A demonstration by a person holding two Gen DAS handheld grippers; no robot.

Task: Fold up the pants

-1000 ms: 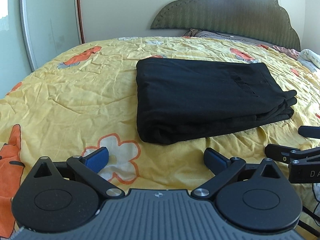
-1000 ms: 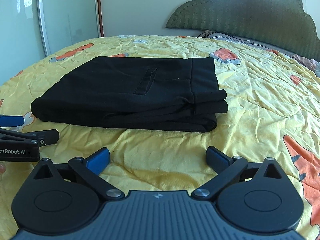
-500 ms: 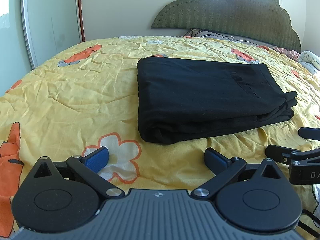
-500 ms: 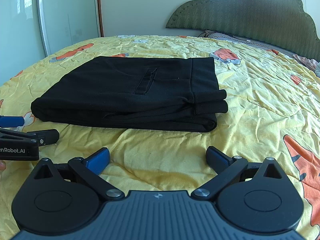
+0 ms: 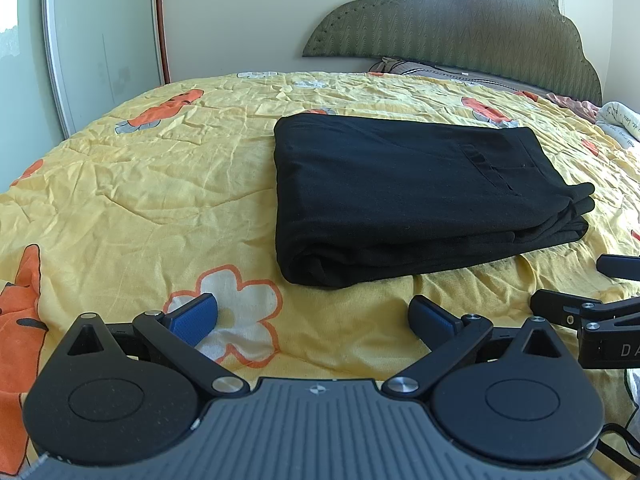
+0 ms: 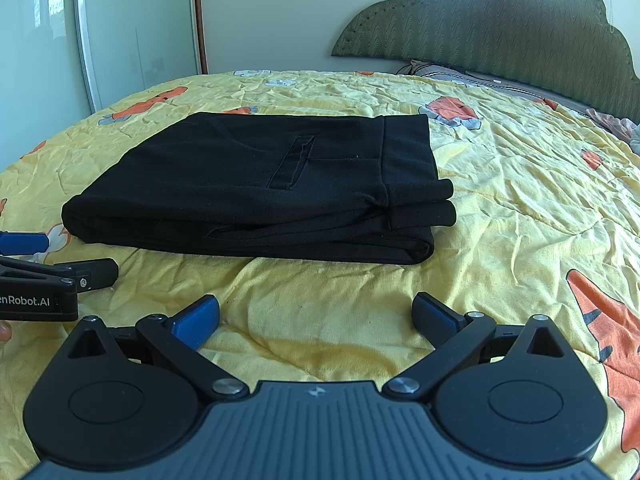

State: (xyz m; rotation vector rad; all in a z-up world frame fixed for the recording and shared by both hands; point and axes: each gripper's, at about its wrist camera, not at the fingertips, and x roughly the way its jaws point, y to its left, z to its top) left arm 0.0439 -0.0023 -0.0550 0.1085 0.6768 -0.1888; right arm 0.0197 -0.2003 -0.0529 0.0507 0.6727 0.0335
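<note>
- Lying folded into a flat rectangular stack, one pair of black fabric pants (image 5: 404,196) (image 6: 256,184) rests near the middle of the yellow bedspread with orange and white flowers (image 5: 140,184) (image 6: 520,208), well short of the green padded headboard (image 5: 460,28) (image 6: 500,28); a slit pocket shows on top
- Two grippers: the left gripper (image 5: 313,314) (image 6: 52,256) with blue pads spread wide, grasping nothing, just short of the stack's near edge; the right gripper (image 6: 316,312) (image 5: 576,284) likewise released and empty
- No containers shown
</note>
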